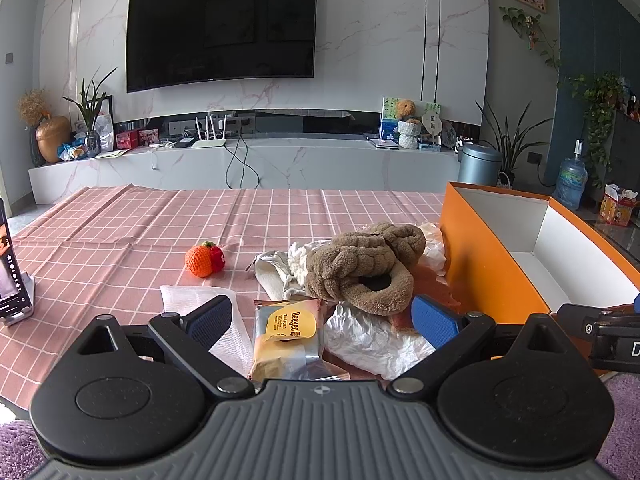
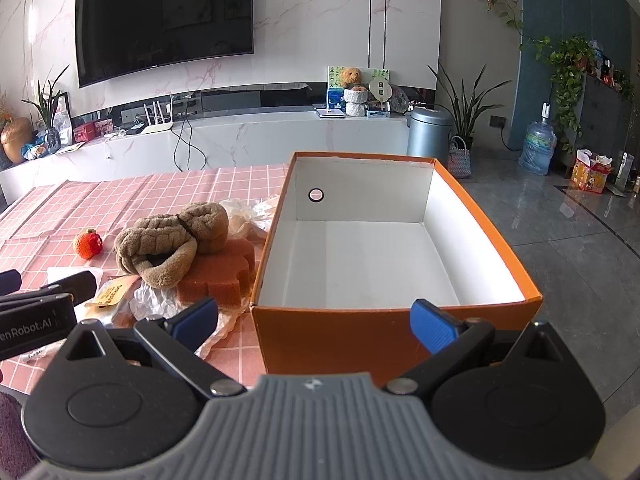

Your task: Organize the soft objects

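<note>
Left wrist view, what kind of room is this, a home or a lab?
Most likely a home living room. A big television hangs on a marble wall above a low media shelf, houseplants stand around, and the table has a pink checked cloth.

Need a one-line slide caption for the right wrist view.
Open right gripper faces the empty orange box; brown plush headband on the sponge to its left.
</note>
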The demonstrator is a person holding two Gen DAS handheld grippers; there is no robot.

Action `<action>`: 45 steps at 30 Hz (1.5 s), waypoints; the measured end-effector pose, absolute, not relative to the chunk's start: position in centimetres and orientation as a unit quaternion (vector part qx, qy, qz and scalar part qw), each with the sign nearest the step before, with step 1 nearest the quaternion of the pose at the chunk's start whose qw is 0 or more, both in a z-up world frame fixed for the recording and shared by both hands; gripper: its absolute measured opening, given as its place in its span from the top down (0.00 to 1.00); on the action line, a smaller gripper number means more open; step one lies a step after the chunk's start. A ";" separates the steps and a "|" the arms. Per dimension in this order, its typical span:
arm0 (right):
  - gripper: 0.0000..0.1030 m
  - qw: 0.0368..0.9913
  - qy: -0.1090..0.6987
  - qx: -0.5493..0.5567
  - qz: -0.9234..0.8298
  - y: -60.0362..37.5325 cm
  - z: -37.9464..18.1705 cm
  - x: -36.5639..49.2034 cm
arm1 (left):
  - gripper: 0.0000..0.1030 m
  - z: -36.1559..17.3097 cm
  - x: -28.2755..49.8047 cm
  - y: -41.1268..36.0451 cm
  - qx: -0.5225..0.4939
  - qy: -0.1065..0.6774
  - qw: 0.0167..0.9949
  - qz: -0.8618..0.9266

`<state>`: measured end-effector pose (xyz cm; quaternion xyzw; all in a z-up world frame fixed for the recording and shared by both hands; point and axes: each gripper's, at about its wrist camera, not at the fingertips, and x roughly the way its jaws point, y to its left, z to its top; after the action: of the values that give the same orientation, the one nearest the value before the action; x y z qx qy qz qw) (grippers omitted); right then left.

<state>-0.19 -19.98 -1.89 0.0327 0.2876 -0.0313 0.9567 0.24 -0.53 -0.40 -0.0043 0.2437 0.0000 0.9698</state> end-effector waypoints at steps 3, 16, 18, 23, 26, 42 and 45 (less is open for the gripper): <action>0.02 0.955 0.292 0.032 -0.031 -19.9 -1.9 -0.2 | 0.00 -0.3 0.2 -0.7 -0.004 0.247 0.969 -0.003; 0.05 0.965 0.259 0.033 0.026 -19.2 -1.8 -0.3 | 0.00 0.0 0.4 1.2 -0.016 0.292 0.955 -0.045; 0.16 0.968 0.249 0.013 0.040 -18.6 -1.8 0.1 | 0.02 -0.2 0.7 1.9 -0.029 0.285 0.957 -0.050; 0.33 0.959 0.269 -0.017 0.087 -17.4 -1.5 2.0 | 0.17 -0.2 2.3 3.6 -0.071 0.306 0.946 -0.079; 0.48 0.955 0.272 -0.038 0.111 -16.8 -1.4 3.2 | 0.18 0.1 3.8 4.4 -0.101 0.316 0.936 -0.120; 0.55 0.903 0.352 -0.164 0.186 -14.1 -2.4 13.8 | 0.18 1.6 14.2 2.1 -0.002 0.341 0.917 -0.206; 0.58 0.893 0.361 -0.184 0.193 -14.0 -2.7 15.2 | 0.18 1.0 16.5 2.1 0.021 0.375 0.902 -0.211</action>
<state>15.17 -14.00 -2.71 -0.1843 0.3615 0.1926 0.8935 16.46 2.08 1.03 0.0215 0.3754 -0.2108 0.9023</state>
